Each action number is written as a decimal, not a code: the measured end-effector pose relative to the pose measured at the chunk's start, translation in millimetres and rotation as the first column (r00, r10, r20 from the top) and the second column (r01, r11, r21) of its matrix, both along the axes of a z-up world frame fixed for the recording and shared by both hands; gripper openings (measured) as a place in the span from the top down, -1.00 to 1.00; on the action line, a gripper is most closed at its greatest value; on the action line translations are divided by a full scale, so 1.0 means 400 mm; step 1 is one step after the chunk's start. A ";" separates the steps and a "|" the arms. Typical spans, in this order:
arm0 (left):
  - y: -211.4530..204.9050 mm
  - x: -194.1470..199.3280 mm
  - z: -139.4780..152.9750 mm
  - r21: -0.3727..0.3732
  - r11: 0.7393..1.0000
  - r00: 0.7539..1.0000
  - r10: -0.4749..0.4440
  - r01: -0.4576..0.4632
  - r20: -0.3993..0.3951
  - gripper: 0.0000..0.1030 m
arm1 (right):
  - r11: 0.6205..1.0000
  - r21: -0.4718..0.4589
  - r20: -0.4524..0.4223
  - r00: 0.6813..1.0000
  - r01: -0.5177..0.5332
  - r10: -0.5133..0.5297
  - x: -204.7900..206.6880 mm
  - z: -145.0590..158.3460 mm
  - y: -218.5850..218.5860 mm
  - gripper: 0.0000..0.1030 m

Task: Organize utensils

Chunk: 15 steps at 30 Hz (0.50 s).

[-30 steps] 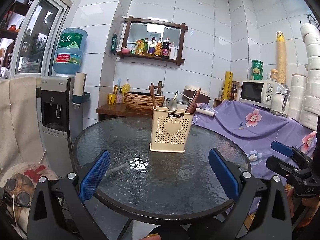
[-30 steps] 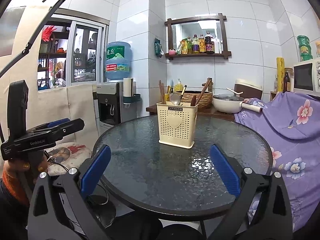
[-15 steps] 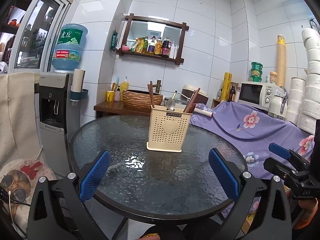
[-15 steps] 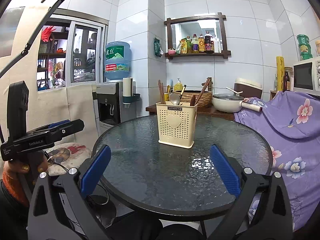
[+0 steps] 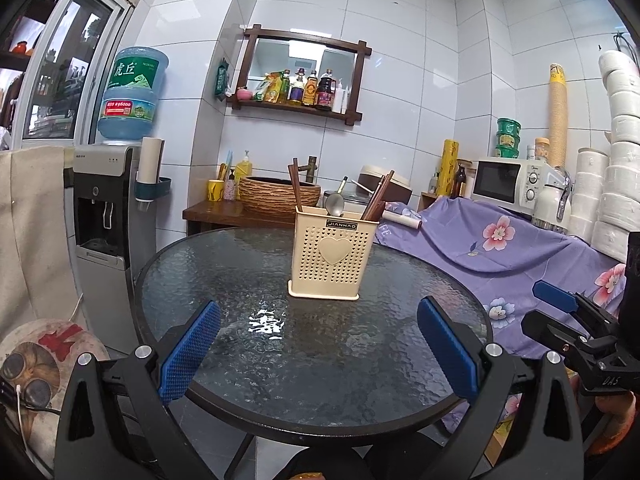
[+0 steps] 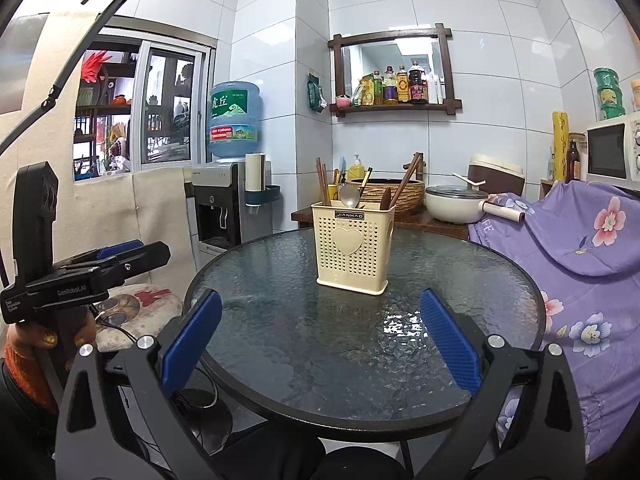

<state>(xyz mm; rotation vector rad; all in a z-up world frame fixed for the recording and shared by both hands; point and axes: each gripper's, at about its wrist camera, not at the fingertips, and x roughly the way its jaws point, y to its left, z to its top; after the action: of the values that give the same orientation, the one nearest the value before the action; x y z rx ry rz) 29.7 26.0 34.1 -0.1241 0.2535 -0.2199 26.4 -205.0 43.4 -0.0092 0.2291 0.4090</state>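
- Left wrist view: utensil holder (image 5: 334, 258) was seen upright at table (image 5: 240, 360) centre, straight ahead of left gripper (image 5: 318, 350), jaws wide, empty.
- Right gripper (image 6: 320, 344) was likewise spread, empty; neither judged nearer.

A round table (image 5: 240, 264) with a dark rim and a rippled glass top stands in the middle of the kitchen. One thing sits directly on it: a cream perforated utensil holder (image 5: 334, 258) with a heart on its front, upright, toward the far side, a little right of centre.
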 end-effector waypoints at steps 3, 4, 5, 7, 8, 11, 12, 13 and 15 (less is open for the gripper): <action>0.003 0.002 -0.003 -0.011 1.000 1.000 -0.005 0.004 -0.006 -0.88 | 1.000 0.001 -0.001 1.000 0.000 0.000 0.001 -0.001 0.000 -0.89; 0.004 0.003 -0.003 -0.012 1.000 1.000 -0.004 0.004 -0.007 -0.88 | 1.000 0.000 -0.001 1.000 0.001 -0.001 0.001 0.000 0.000 -0.89; 0.005 0.003 -0.004 -0.013 1.000 1.000 -0.004 0.004 -0.008 -0.88 | 1.000 0.001 -0.002 1.000 0.001 -0.001 0.002 -0.001 0.001 -0.89; 0.008 0.002 -0.005 -0.014 1.000 1.000 -0.003 0.002 -0.007 -0.88 | 1.000 0.001 -0.003 1.000 0.002 -0.002 0.001 -0.003 0.002 -0.89; 0.009 0.002 -0.005 -0.015 1.000 1.000 -0.004 0.004 -0.004 -0.88 | 1.000 0.000 -0.003 1.000 0.002 -0.002 0.001 -0.003 0.003 -0.89; 0.008 0.002 -0.005 -0.016 1.000 1.000 -0.007 0.007 -0.004 -0.88 | 1.000 0.001 -0.004 1.000 0.002 -0.002 0.001 -0.002 0.002 -0.89; 0.007 0.001 -0.005 -0.011 1.000 1.000 -0.006 0.006 -0.004 -0.88 | 1.000 0.001 -0.003 1.000 0.003 -0.003 0.001 -0.003 0.002 -0.89; 0.005 0.001 -0.004 -0.006 1.000 1.000 -0.004 0.004 -0.002 -0.88 | 1.000 0.002 -0.004 1.000 0.002 -0.002 0.002 -0.003 0.001 -0.89; 0.000 0.000 -0.003 0.008 1.000 1.000 0.003 -0.003 -0.002 -0.88 | 1.000 0.004 -0.007 1.000 0.003 -0.003 0.003 -0.004 0.002 -0.89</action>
<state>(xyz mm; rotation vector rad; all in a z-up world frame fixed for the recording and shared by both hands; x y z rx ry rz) 29.6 26.1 33.1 -0.1171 0.2558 -0.2163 27.7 -204.0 41.8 -0.0034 0.2353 0.4063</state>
